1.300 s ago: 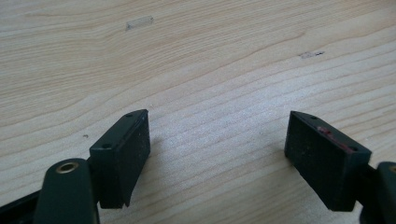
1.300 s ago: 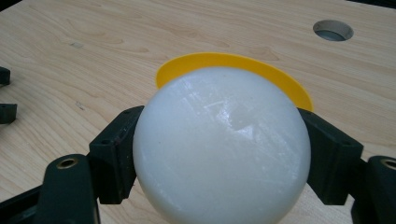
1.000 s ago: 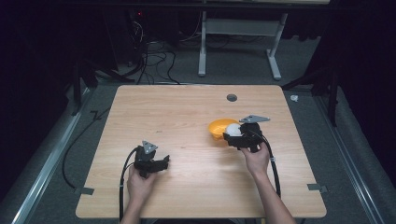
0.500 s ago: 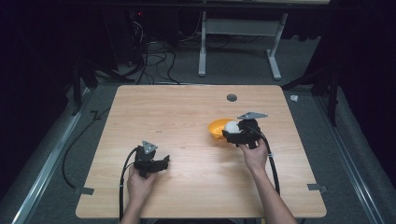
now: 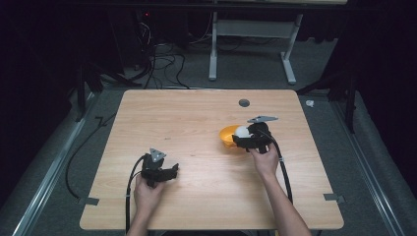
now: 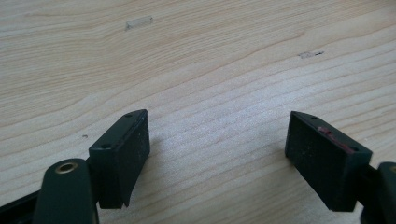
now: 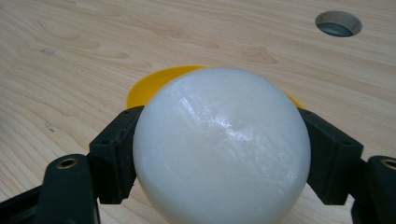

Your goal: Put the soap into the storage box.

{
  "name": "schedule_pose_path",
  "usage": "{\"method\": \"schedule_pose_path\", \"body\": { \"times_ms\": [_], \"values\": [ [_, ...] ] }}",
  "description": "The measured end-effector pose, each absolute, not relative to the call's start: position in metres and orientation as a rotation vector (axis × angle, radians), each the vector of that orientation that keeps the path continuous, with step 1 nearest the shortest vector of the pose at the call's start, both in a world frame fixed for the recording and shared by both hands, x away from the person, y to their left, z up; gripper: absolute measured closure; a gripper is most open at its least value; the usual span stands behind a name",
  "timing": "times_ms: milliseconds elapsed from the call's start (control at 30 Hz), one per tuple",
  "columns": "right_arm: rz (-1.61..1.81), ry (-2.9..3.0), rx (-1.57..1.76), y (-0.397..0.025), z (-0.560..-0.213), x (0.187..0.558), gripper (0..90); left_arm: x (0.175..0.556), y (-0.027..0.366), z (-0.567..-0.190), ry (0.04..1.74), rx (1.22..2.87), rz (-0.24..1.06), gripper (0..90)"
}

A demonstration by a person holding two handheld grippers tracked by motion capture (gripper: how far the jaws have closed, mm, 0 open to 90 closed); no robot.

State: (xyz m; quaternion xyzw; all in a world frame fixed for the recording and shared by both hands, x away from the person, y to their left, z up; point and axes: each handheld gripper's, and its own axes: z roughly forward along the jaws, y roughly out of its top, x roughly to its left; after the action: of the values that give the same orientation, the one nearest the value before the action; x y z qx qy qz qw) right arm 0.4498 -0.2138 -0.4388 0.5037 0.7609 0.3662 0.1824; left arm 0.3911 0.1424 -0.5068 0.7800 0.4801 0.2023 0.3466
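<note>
White ball clamped in the right gripper over a yellow bowl; left gripper idle with jaws wide.

The left gripper [image 5: 169,171] sits low on the wooden table [image 5: 187,123], held in the person's left hand [image 5: 147,192], its 2 jaws spread wide with bare wood between them in the left gripper view. Well apart to its right, the right gripper [image 5: 239,140], held in the right hand [image 5: 265,160], has its 2 jaws closed against the sides of a white ball [image 7: 222,149], which bulges out between them in the right gripper view. Just beyond and beneath the ball lies the yellow bowl [image 5: 227,135], its rim [image 7: 149,84] showing past the ball's far side. Farther ahead of that gripper, to its right, a round hole [image 7: 338,23] is cut in the tabletop.
</note>
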Motion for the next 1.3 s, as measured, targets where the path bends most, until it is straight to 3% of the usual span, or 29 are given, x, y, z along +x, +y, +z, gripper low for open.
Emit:
{"method": "schedule_pose_path", "body": {
  "times_ms": [1300],
  "values": [
    [0.919,2.186,1.464,-0.194,-0.455,0.486,24.6,0.391,0.143,-0.507,1.242,2.025,0.522,22.5]
  ]
}}
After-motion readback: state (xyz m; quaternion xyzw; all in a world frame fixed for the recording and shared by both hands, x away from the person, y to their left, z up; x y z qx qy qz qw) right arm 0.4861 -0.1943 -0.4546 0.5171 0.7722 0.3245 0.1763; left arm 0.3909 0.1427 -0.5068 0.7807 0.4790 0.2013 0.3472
